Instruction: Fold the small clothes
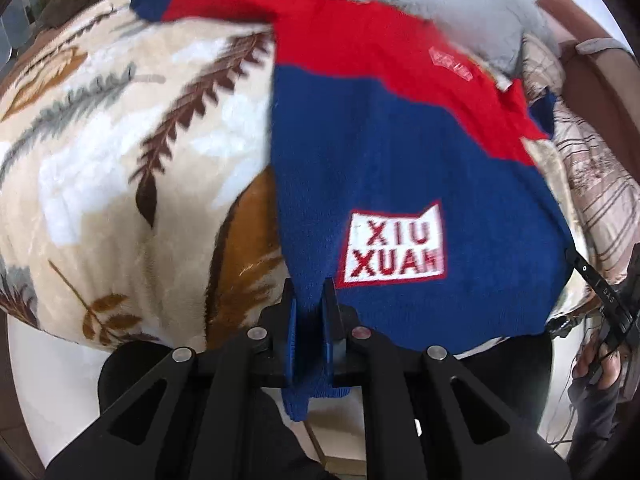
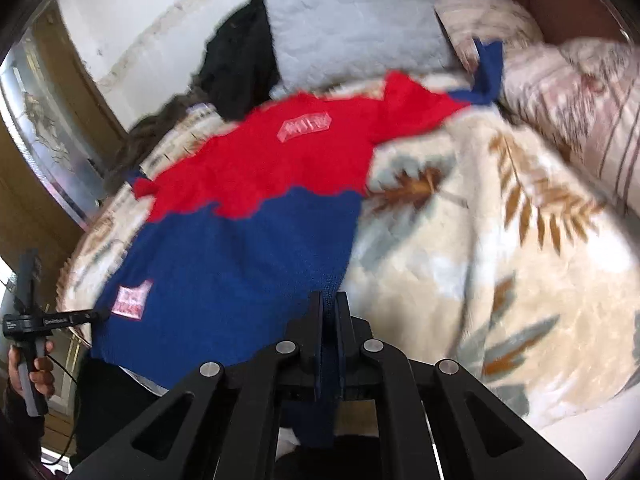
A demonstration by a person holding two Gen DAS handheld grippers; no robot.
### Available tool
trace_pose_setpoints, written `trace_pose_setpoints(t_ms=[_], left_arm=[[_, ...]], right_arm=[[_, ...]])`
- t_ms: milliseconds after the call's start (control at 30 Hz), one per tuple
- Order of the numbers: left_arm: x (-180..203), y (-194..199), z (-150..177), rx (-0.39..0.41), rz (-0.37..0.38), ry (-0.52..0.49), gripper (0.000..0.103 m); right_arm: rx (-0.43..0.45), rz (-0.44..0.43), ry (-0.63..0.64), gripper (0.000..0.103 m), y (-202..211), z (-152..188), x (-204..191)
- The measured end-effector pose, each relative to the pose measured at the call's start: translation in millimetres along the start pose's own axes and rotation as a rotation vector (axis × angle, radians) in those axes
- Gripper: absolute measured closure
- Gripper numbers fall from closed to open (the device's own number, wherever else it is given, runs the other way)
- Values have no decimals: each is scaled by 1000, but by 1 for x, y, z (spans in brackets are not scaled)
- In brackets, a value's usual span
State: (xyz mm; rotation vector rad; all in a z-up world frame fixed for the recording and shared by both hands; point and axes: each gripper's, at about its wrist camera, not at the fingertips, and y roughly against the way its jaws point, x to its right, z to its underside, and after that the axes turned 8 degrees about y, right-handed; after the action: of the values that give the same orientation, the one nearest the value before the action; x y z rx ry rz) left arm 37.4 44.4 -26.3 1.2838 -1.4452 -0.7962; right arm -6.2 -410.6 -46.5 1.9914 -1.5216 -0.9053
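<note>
Your left gripper and right gripper each pinch the sweater's near blue hem; the sweater lies spread on the blanket, red half farther, grey pillow beyond

The red-and-blue sweater lies spread over the leaf-print blanket, its hem corners pinched in the left gripper and the right gripper. To the left of the sweater the blanket lies bare and open, and likewise to its right. Beyond the collar the way is blocked by a grey fleece bundle and a black garment, both touching the sweater's far edge. A striped pillow crowds the far right corner beside the raised blue cuff.
</note>
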Motion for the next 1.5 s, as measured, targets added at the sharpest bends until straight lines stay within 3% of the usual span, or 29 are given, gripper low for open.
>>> trace_pose_setpoints(t_ms=[167, 233, 333, 400, 433, 500, 700, 733, 767, 933, 1067, 1100, 1133, 1233, 1300, 1400, 1500], left_arm=[[-5, -1, 0, -18, 40, -7, 92], [-7, 7, -2, -9, 65, -21, 91], [-7, 18, -14, 40, 87, -36, 89], [-3, 18, -31, 80, 84, -34, 79], [-1, 15, -43, 97, 90, -21, 69], [5, 4, -63, 110, 91, 15, 64], [18, -28, -102, 114, 75, 83, 64], [21, -33, -106, 115, 61, 89, 64], [22, -34, -107, 118, 59, 92, 64], [20, -38, -106, 160, 30, 78, 65], [28, -36, -106, 177, -2, 33, 65], [28, -32, -107, 178, 4, 34, 65], [28, -26, -109, 187, 22, 39, 65], [36, -5, -119, 236, 87, 38, 64], [46, -1, -126, 254, 103, 24, 57], [60, -15, -135, 260, 81, -2, 51], [66, -47, -140, 182, 38, -5, 51]], right_arm=[[-53, -29, -80, 98, -24, 15, 15], [-58, -45, -97, 91, -22, 11, 18], [3, -53, -120, 88, -14, -7, 26], [34, -56, -143, 80, -19, -26, 32], [41, -57, -156, 74, -27, -39, 36], [34, -53, -177, 71, -44, -55, 40], [-12, -26, -218, 71, -104, -86, 41], [-11, -33, -211, 77, -110, -88, 38], [-8, -25, -194, 95, -112, -91, 35], [95, 19, -157, 97, -94, -106, 38], [-25, 58, -168, 96, -117, -95, 55], [-17, 65, -154, 95, -114, -96, 52], [-8, 78, -154, 88, -108, -99, 50], [96, 58, -130, 87, -82, -110, 37], [111, 31, -99, 87, -77, -114, 28], [72, 38, -57, 87, -90, -117, 16], [-39, 83, -60, 90, -120, -110, 19]])
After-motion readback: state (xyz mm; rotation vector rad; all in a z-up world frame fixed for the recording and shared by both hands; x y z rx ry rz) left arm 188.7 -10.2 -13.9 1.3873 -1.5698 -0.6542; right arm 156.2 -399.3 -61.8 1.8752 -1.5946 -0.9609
